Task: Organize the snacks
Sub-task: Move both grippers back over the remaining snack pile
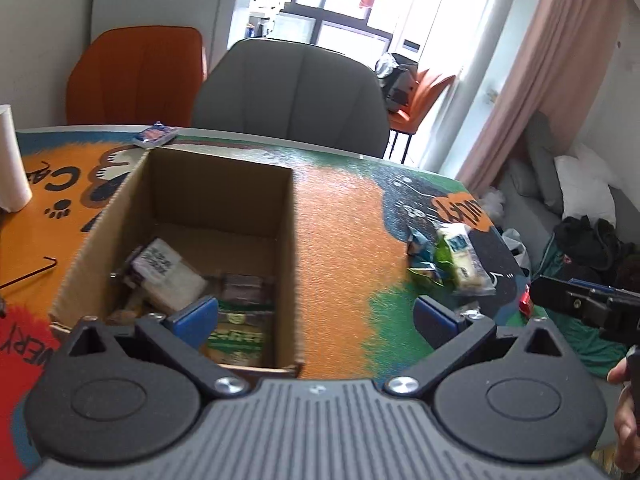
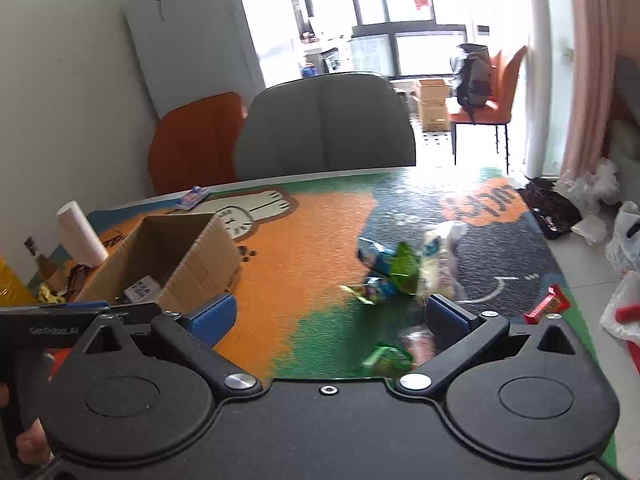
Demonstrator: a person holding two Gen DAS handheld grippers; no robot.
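Observation:
An open cardboard box [image 1: 216, 200] [image 2: 192, 252] stands on the colourful table mat and holds several snack packs [image 1: 172, 276]. My left gripper [image 1: 316, 318] hovers over the box's near right corner, open, with nothing between its blue pads. A loose heap of snack packs [image 1: 452, 260] [image 2: 404, 268] lies on the mat to the right. My right gripper [image 2: 330, 318] is open above the mat in front of that heap, empty. A green pack [image 2: 388, 358] lies just under it. A red pack [image 2: 548, 306] sits at the mat's right edge.
A white paper roll [image 1: 10, 160] [image 2: 82, 234] stands left of the box. A small blue packet [image 1: 156, 135] [image 2: 194, 197] lies at the table's far edge. Grey and orange chairs [image 1: 292, 96] stand behind the table. Bags and clothes lie on the floor at right.

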